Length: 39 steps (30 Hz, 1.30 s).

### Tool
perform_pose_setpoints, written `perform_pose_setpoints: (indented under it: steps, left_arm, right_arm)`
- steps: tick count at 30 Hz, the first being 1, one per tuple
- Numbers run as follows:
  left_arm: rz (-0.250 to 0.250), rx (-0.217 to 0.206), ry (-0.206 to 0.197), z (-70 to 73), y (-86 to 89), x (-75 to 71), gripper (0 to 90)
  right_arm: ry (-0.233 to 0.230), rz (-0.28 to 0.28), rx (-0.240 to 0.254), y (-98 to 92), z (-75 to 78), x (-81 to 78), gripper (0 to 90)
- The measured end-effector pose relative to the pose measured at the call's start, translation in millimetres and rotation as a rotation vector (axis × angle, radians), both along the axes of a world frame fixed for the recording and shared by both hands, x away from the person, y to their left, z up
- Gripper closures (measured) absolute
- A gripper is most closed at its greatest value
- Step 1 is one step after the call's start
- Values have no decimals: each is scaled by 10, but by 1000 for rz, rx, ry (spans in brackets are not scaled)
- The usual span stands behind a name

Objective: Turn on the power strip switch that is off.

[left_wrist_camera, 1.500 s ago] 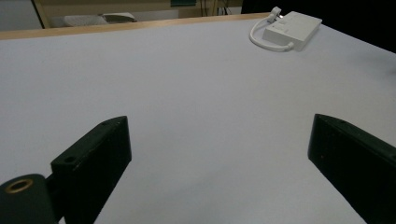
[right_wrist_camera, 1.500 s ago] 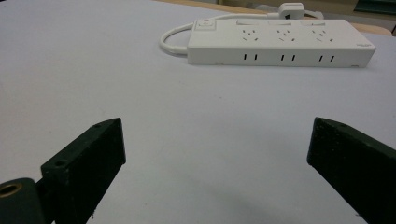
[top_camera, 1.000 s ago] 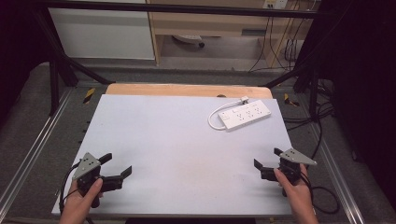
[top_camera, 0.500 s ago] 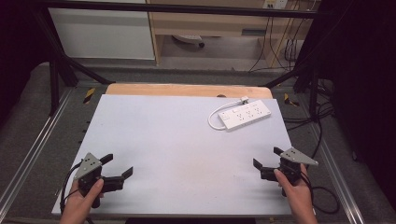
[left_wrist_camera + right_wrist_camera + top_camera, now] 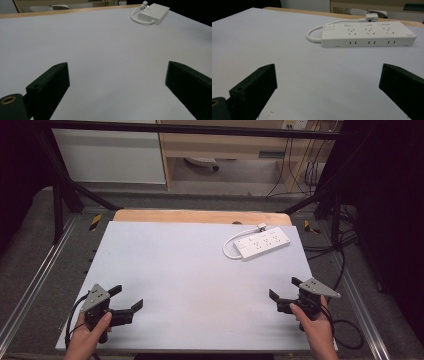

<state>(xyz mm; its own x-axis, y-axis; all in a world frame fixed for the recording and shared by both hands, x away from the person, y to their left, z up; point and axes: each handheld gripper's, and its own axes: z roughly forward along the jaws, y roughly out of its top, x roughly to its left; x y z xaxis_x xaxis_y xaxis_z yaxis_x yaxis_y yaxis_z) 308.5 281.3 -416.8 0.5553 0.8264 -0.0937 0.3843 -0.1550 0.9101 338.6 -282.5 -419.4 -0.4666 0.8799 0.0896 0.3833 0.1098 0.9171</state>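
Barely shifting since a second ago: both grippers keeping to the near corners of the white table [image 5: 190, 270], the left gripper [image 5: 126, 301] perhaps edging slightly nearer the front edge. Left gripper resting at the near left, jaws spread wide and holding nothing. Right gripper [image 5: 285, 292] resting at the near right, jaws likewise spread wide and empty. Lying flat at the far right of the table, well apart from both grippers: a white power strip [image 5: 262, 242], its short cord [image 5: 313, 37] looping round to a plug [image 5: 372, 17] at the far edge. Judging by this, waiting at the start, nothing yet begun. Probably calling next for reaching the right gripper forward toward the strip, being nearer to it.
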Motion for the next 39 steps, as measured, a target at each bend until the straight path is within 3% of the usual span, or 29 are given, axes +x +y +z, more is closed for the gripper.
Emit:
perform_pose_setpoints:
  steps: [8,21,30,39]
  left_arm:
    - [18,2,-4,-3,22,0,57]
    - [5,1,3,-13,9,1,56]
    - [8,14,10,-29,4,6,60]
    - [9,9,15,-38,8,14,60]
  right_arm:
    - [11,-31,19,49,61,-3,24]
    - [36,-4,-3,121,176,42,23]
    - [43,42,-23,263,325,246,21]
    - [22,40,-31,335,456,428,34]
